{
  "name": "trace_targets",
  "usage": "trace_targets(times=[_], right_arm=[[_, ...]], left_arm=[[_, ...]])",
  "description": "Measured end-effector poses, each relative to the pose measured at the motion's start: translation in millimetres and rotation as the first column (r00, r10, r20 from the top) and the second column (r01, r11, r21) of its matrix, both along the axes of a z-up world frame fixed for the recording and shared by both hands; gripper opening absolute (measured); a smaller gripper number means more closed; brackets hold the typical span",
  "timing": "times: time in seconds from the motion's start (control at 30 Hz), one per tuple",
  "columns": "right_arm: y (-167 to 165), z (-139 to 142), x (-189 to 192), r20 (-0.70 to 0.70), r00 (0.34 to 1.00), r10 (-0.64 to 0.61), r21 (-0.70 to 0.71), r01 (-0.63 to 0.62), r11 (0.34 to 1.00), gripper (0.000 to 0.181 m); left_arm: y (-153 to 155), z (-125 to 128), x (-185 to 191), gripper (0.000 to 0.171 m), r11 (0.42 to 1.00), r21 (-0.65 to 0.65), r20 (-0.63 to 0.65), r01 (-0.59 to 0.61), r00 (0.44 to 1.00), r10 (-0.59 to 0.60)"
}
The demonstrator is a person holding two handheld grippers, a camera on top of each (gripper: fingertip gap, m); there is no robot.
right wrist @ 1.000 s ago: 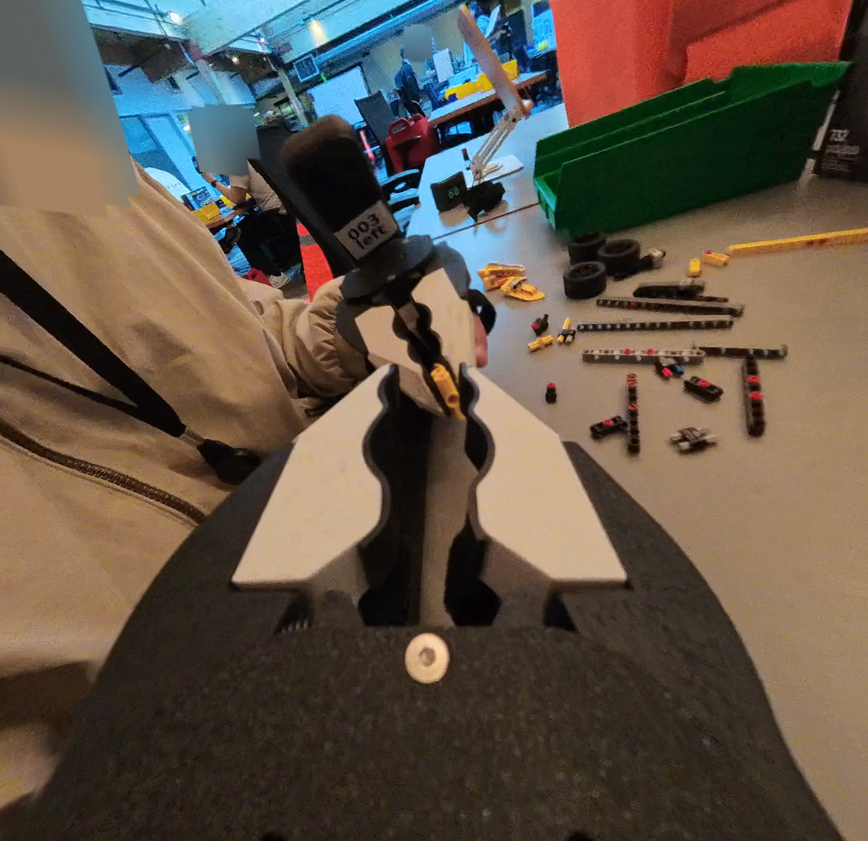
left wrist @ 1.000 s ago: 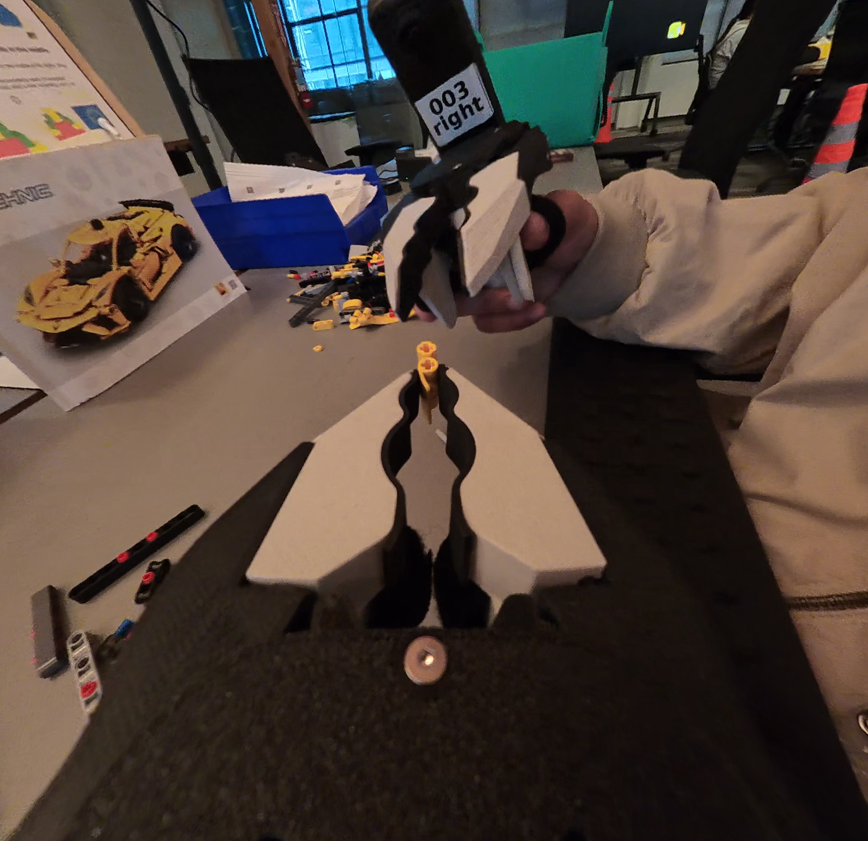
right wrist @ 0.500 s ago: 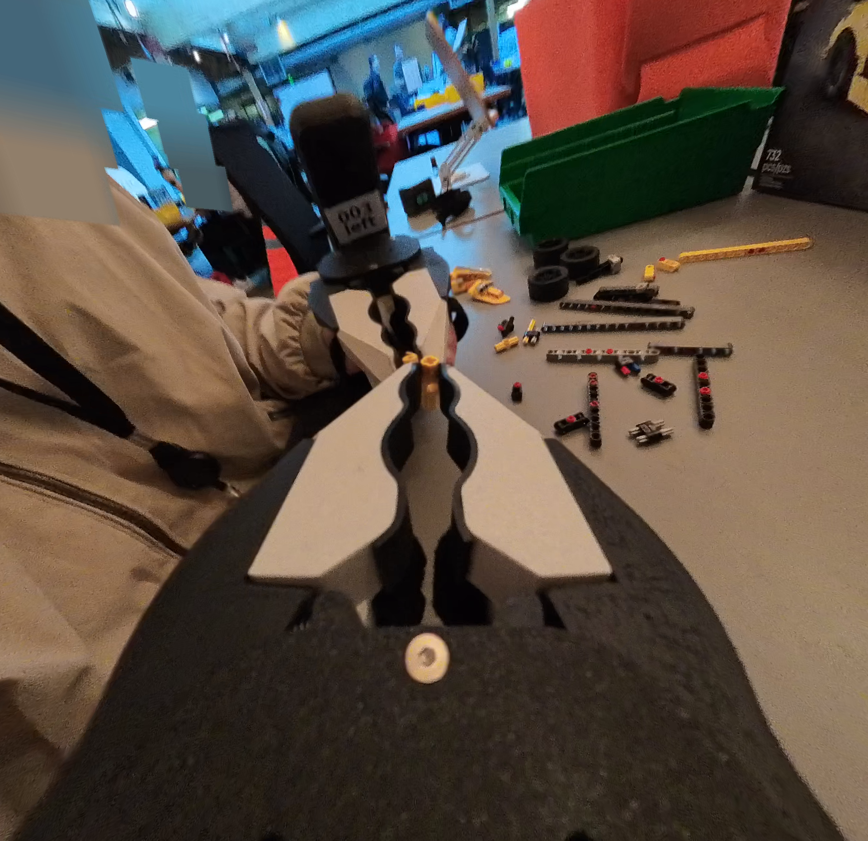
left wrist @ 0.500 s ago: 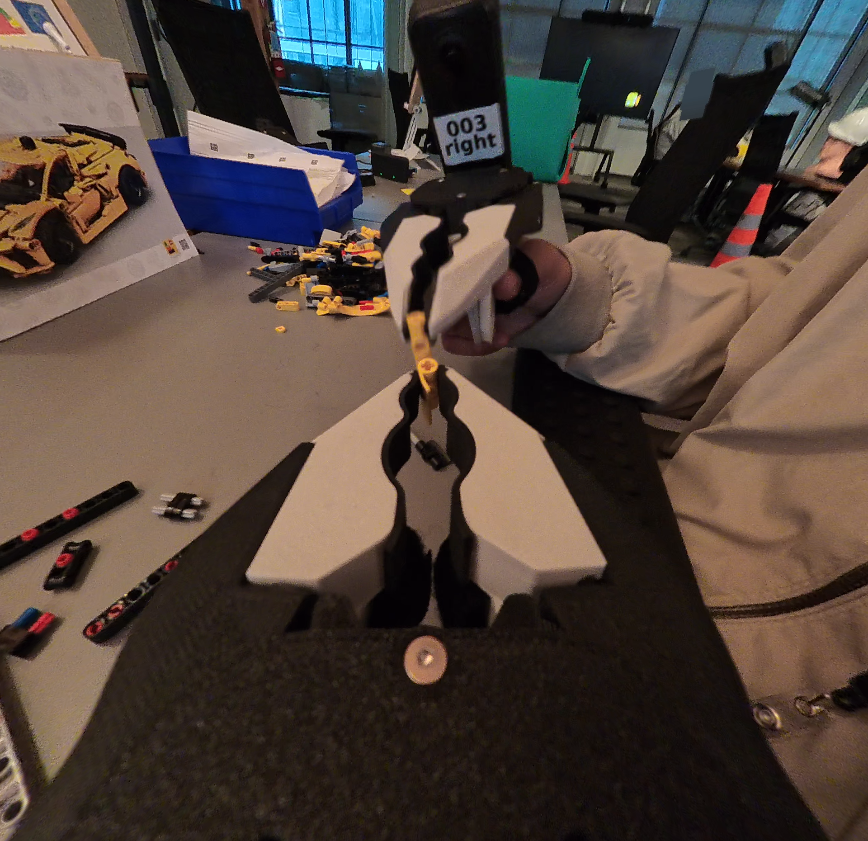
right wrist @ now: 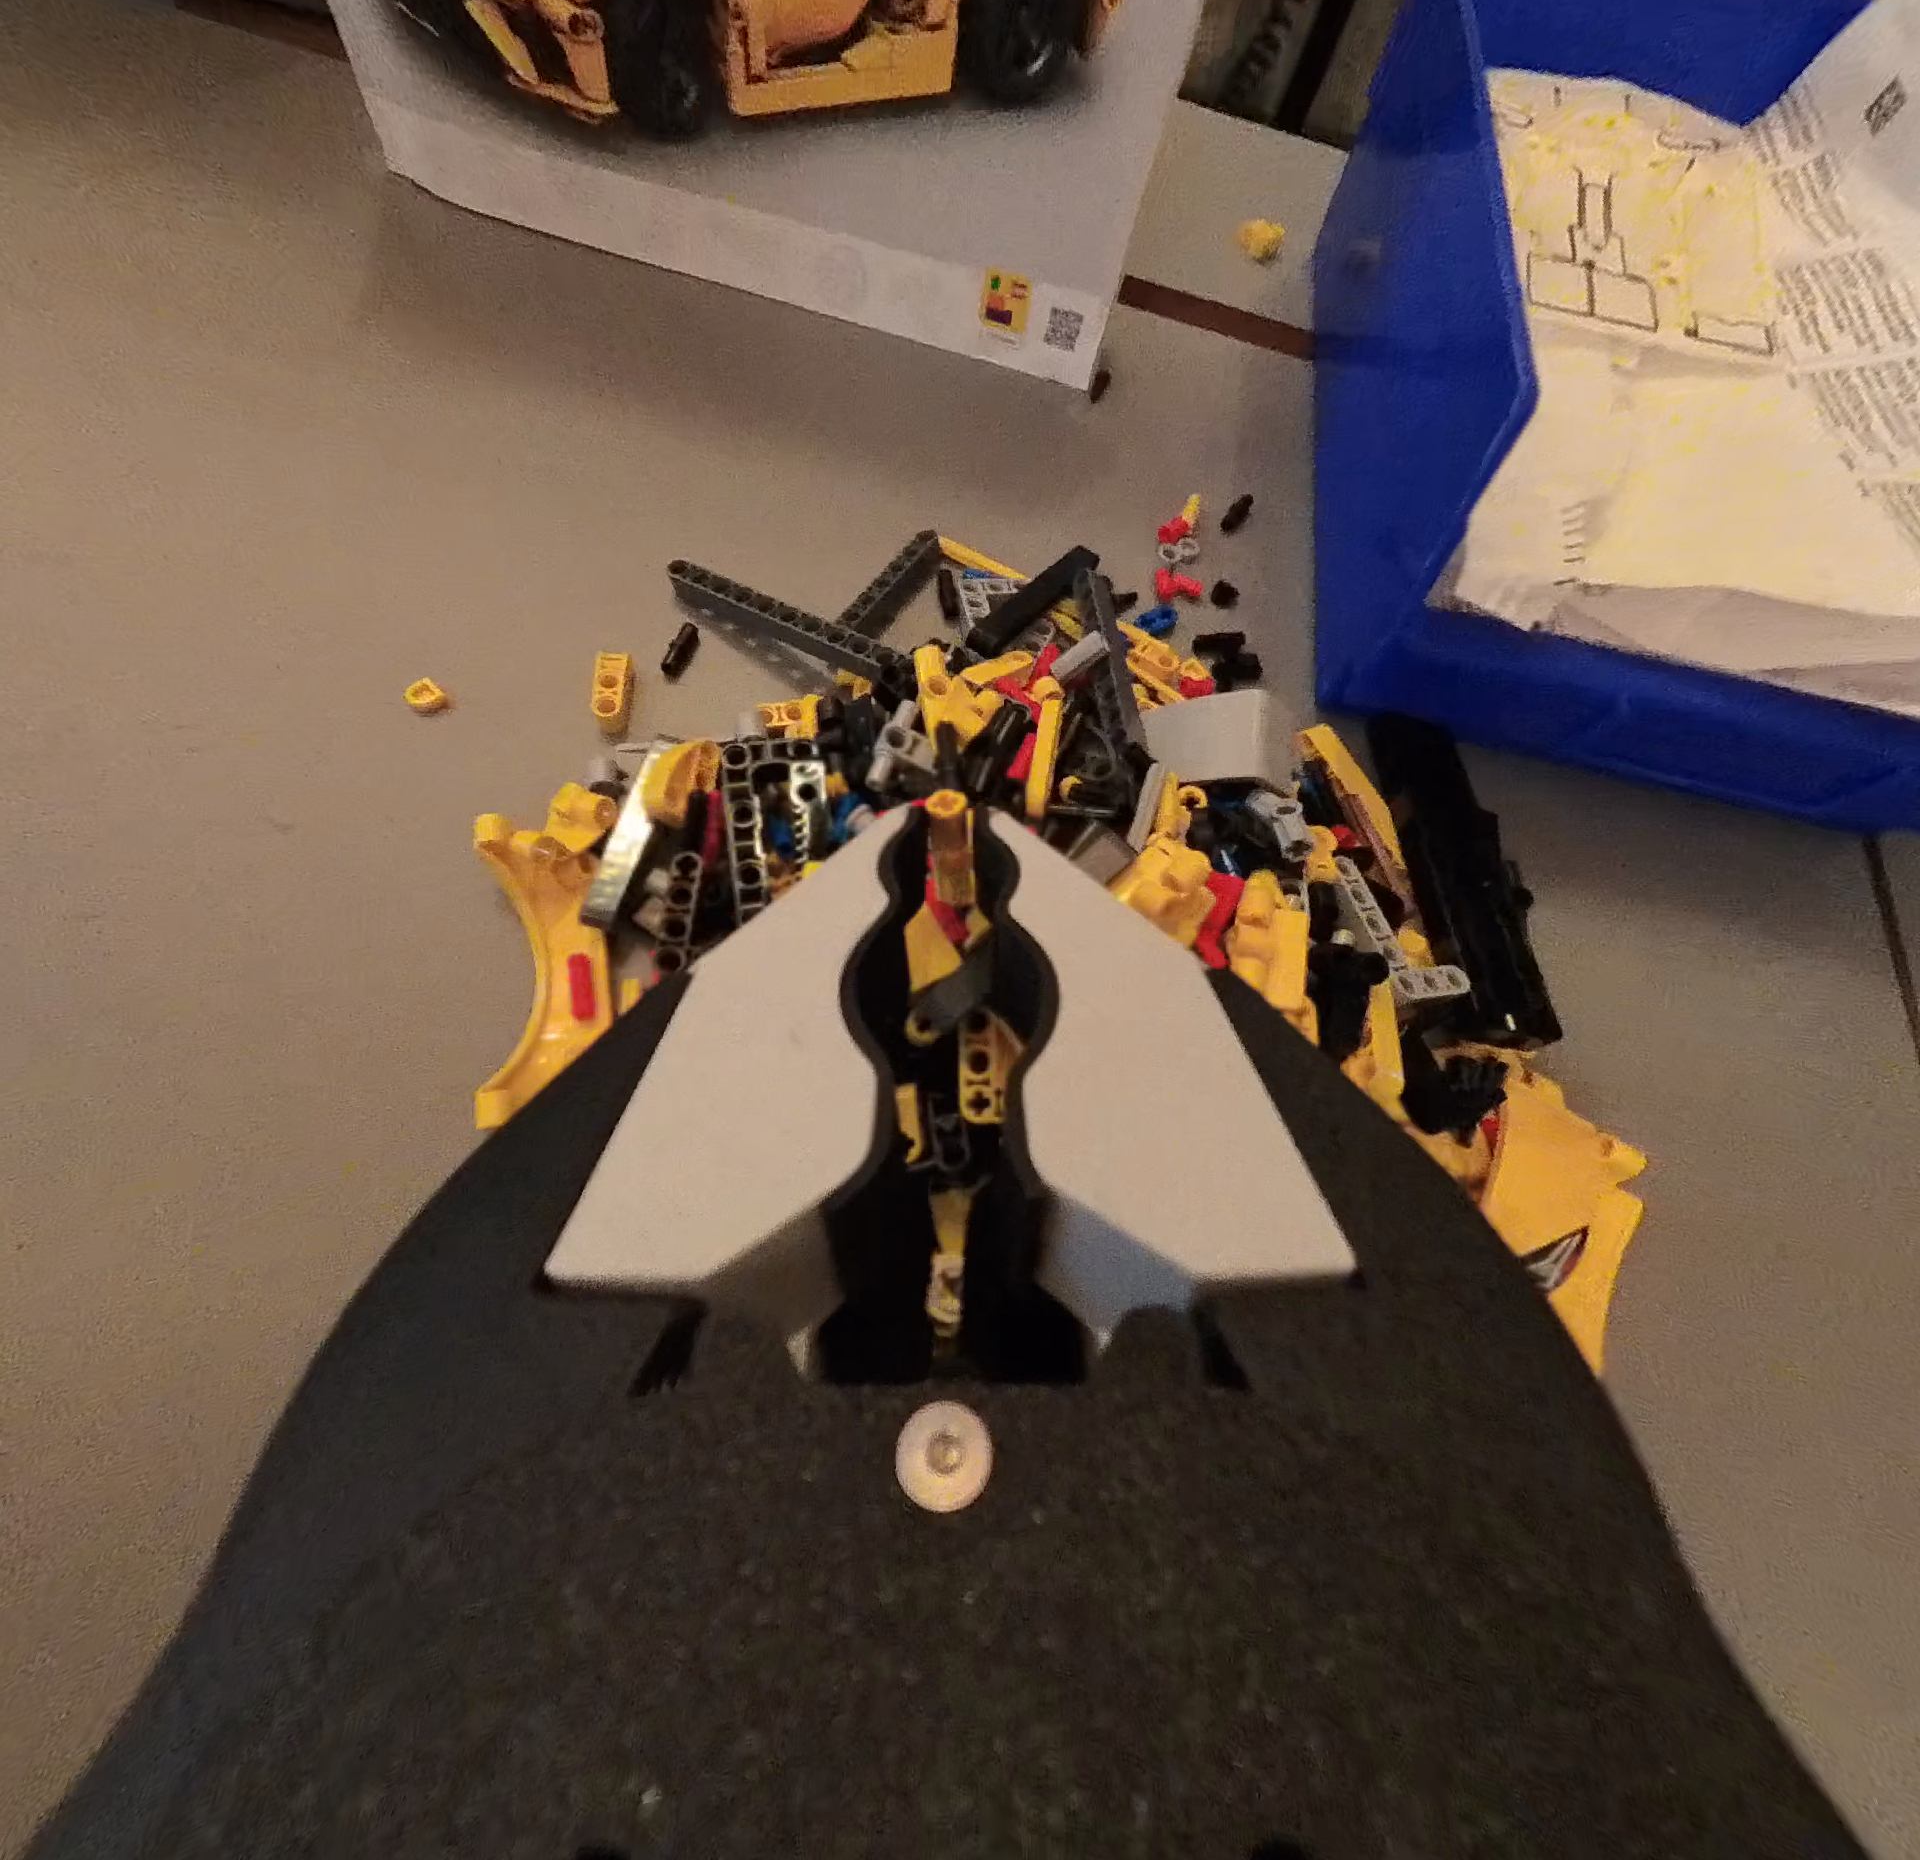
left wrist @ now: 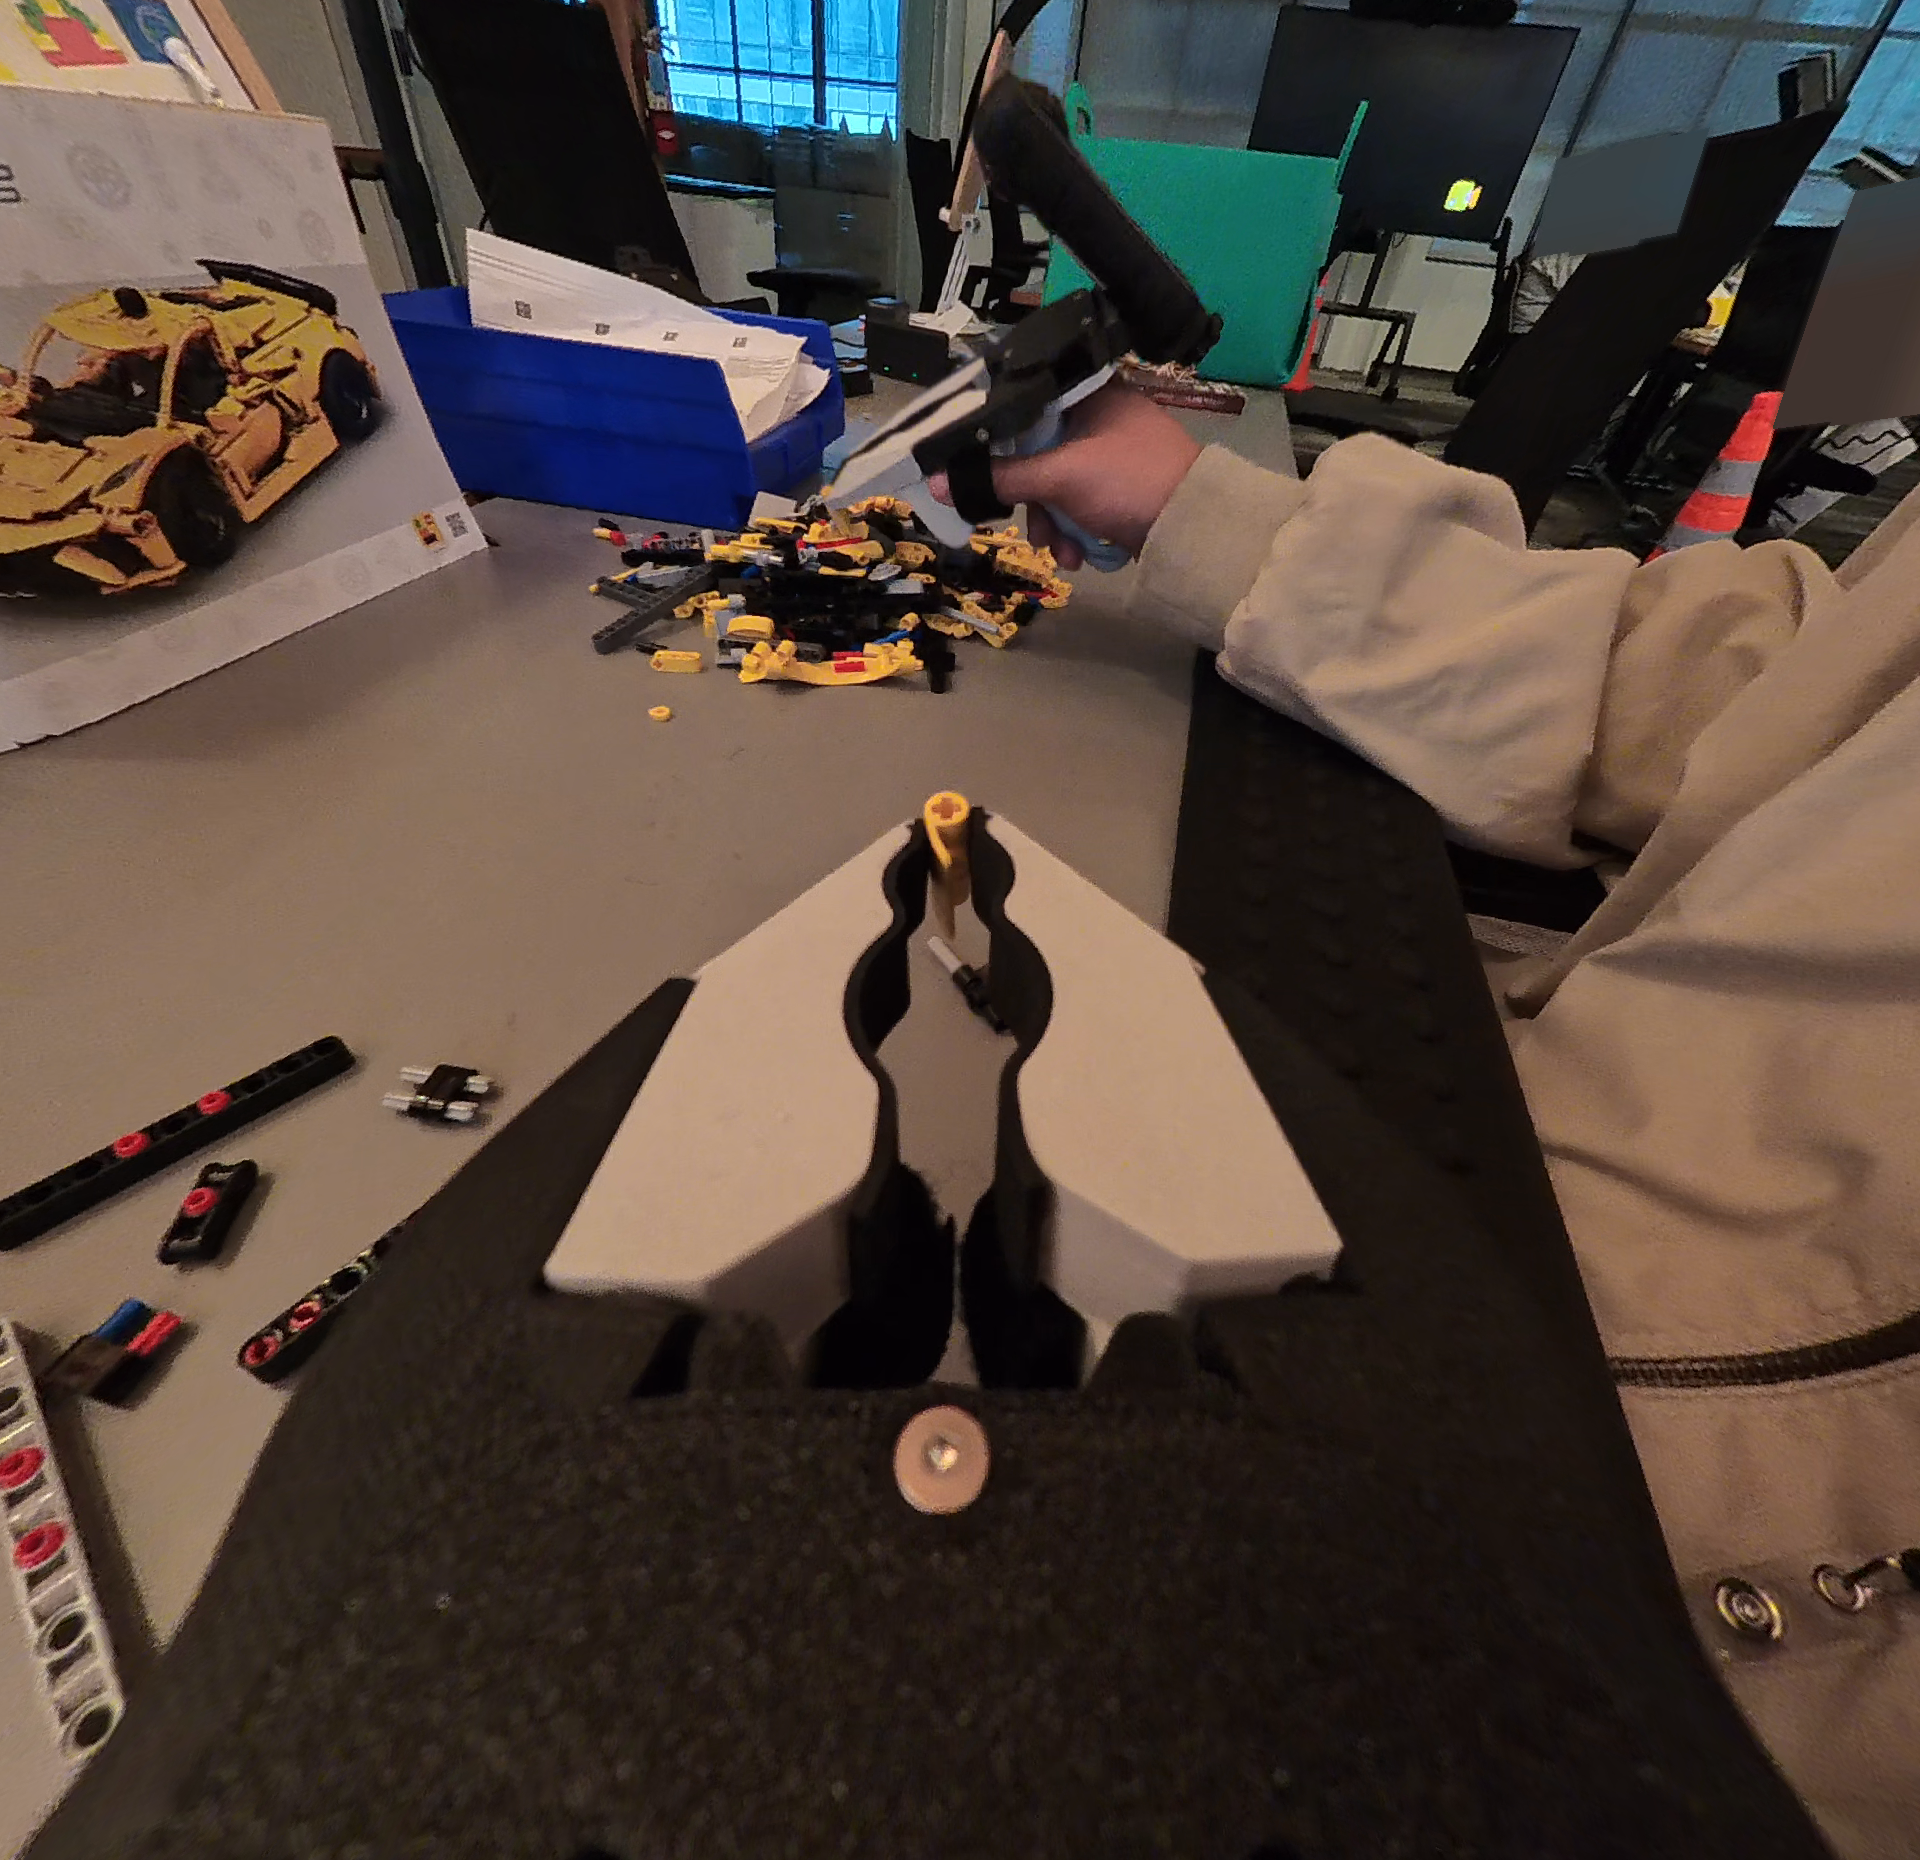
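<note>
My left gripper [left wrist: 948,823] is shut on a small yellow pin piece [left wrist: 948,860] and holds it above the grey table. A small black pin [left wrist: 971,984] lies on the table under it. My right gripper [right wrist: 948,818] is shut on a small yellow piece [right wrist: 951,849] and hovers just over a pile of yellow and black building pieces [right wrist: 1039,730]. In the left wrist view the right gripper [left wrist: 836,491] is far off, tilted down at the pile [left wrist: 831,605], held by a hand in a beige sleeve [left wrist: 1403,615].
A blue bin [left wrist: 582,418] with paper sheets stands behind the pile and shows at the right in the right wrist view [right wrist: 1434,460]. A box with a yellow car picture [left wrist: 156,408] stands at the left. Black beams [left wrist: 177,1135] lie near left. A black mat [left wrist: 1299,927] lies at the right.
My right gripper shut on a yellow piece at the left gripper's tip, then swung away to the pile with it. My left gripper stayed shut on its yellow piece.
</note>
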State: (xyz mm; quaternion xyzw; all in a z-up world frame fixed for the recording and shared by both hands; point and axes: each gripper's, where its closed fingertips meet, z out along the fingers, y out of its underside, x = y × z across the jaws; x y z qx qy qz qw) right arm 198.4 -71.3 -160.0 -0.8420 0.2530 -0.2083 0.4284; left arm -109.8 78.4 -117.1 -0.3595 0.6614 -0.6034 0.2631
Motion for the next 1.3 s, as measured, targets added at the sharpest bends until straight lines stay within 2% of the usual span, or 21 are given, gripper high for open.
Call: trace_targets(times=[0.17,0.2,0.27,0.3,0.37,0.4,0.43,0.47,0.5,0.63,0.7,0.83,0.9,0.97,1.03,1.07,1.13,1.17,1.2,1.23,1.3], right_arm=[[10,10,-10,0.008,1.0,0.005,0.037,-0.005,0.999,0.023],[24,17,-24,0.006,0.998,0.062,0.067,-0.062,0.996,0.024],[66,34,-72,-0.016,0.965,0.261,0.182,-0.253,0.95,0.027],[90,41,-107,-0.054,0.917,0.396,0.259,-0.37,0.892,0.024],[129,51,-188,-0.202,0.719,0.665,0.477,-0.521,0.708,0.021],[141,52,-224,-0.301,0.575,0.761,0.585,-0.519,0.623,0.031],[149,52,-254,-0.404,0.405,0.82,0.661,-0.49,0.568,0.046],[153,45,-275,-0.501,0.254,0.827,0.684,-0.469,0.559,0.059],[156,42,-290,-0.547,0.147,0.824,0.709,-0.442,0.549,0.062],[166,37,-317,-0.574,0.002,0.819,0.758,-0.379,0.531,0.067],[168,39,-318,-0.57,-0.023,0.821,0.778,-0.336,0.531,0.057],[168,39,-326,-0.563,-0.047,0.825,0.781,-0.358,0.512,0.032],[170,36,-323,-0.561,0.01,0.827,0.762,-0.383,0.522,0.024],[170,34,-319,-0.573,0.03,0.819,0.744,-0.401,0.535,0.024],[167,31,-294,-0.584,0.149,0.798,0.697,-0.411,0.587,0.025],[162,26,-273,-0.591,0.245,0.768,0.647,-0.425,0.633,0.025],[145,15,-200,-0.533,0.572,0.624,0.477,-0.406,0.78,0.025],[127,13,-157,-0.457,0.731,0.507,0.374,-0.359,0.855,0.025],[105,12,-114,-0.354,0.855,0.378,0.276,-0.29,0.916,0.025],[80,13,-75,-0.24,0.939,0.247,0.187,-0.205,0.961,0.025],[32,11,-20,-0.084,0.996,0.037,0.05,-0.033,0.998,0.025]], left_arm=[[-2,-3,-1,0.007,1.0,0.01,-0.017,0.013,1.0,-0.012],[-2,-4,0,0.007,1.0,0.022,-0.014,0.006,1.0,-0.005],[0,-6,2,0.007,0.999,0.05,-0.006,-0.015,1.0,0.016],[1,-6,3,0.007,0.997,0.069,0.002,-0.032,0.999,0.032],[4,-4,5,0.007,0.99,0.121,0.057,-0.068,0.996,0.061],[6,0,5,0.007,0.984,0.15,0.106,-0.096,0.991,0.081],[8,4,5,0.007,0.973,0.185,0.157,-0.136,0.982,0.107],[12,6,6,0.007,0.957,0.226,0.202,-0.182,0.97,0.137],[15,8,7,0.007,0.937,0.267,0.237,-0.223,0.958,0.161],[11,4,8,0.007,0.894,0.369,0.286,-0.253,0.947,0.15],[7,0,8,0.007,0.885,0.396,0.283,-0.243,0.95,0.135],[4,-7,10,0.007,0.868,0.437,0.27,-0.235,0.955,0.122],[6,-8,11,0.007,0.855,0.45,0.281,-0.259,0.949,0.14],[8,-10,13,0.008,0.864,0.428,0.244,-0.264,0.955,0.171],[16,-11,15,0.017,0.883,0.377,0.182,-0.279,0.957,0.225],[17,-11,15,0.022,0.905,0.334,0.147,-0.263,0.963,0.225],[18,-10,14,0.024,0.949,0.228,0.073,-0.219,0.976,0.207],[18,-10,13,0.025,0.964,0.181,0.038,-0.195,0.981,0.192],[15,-14,12,0.024,0.978,0.141,-0.009,-0.154,0.988,0.157],[9,-23,10,0.024,0.988,0.116,-0.078,-0.1,0.991,0.109],[-5,-47,8,0.028,0.991,0.137,-0.224,0.003,0.974,0.028]])
